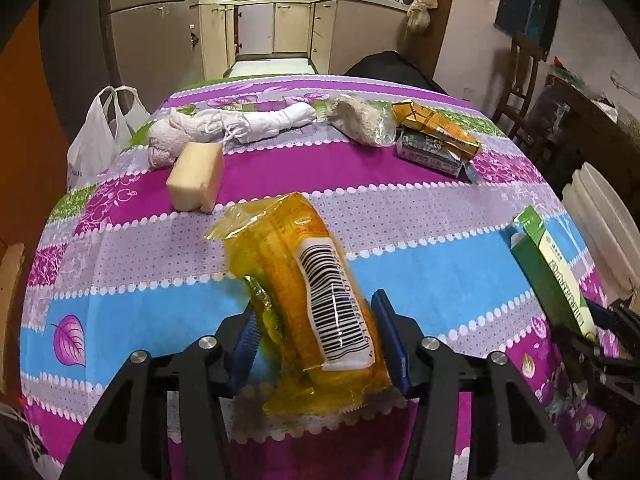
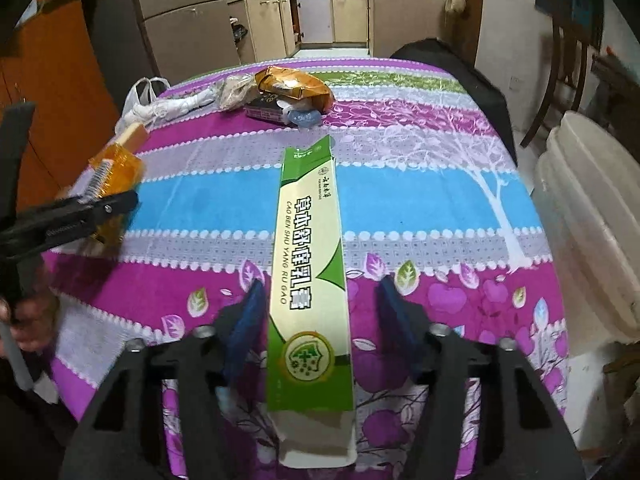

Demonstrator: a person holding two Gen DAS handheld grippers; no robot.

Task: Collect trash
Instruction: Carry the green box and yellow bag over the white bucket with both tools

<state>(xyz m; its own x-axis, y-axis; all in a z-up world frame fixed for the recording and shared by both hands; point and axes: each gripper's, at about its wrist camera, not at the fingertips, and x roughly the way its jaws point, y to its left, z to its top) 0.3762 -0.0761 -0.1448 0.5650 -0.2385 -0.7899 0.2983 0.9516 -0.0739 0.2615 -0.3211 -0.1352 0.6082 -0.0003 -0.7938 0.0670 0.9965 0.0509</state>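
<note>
Your left tongs (image 1: 316,332) are closed on the yellow wrapper (image 1: 308,300), both blue pads pressing its sides above the striped worktop (image 1: 420,264). Your right tongs (image 2: 320,320) stand partly open around the green carton (image 2: 310,260); only the left pad is beside it, the right clear.

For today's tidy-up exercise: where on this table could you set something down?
Free: the blue stripe between the green box and the white tree print; the pink stripe between sponge and cartons. Crowded: the far edge, with white cloth and wrappers.
</note>
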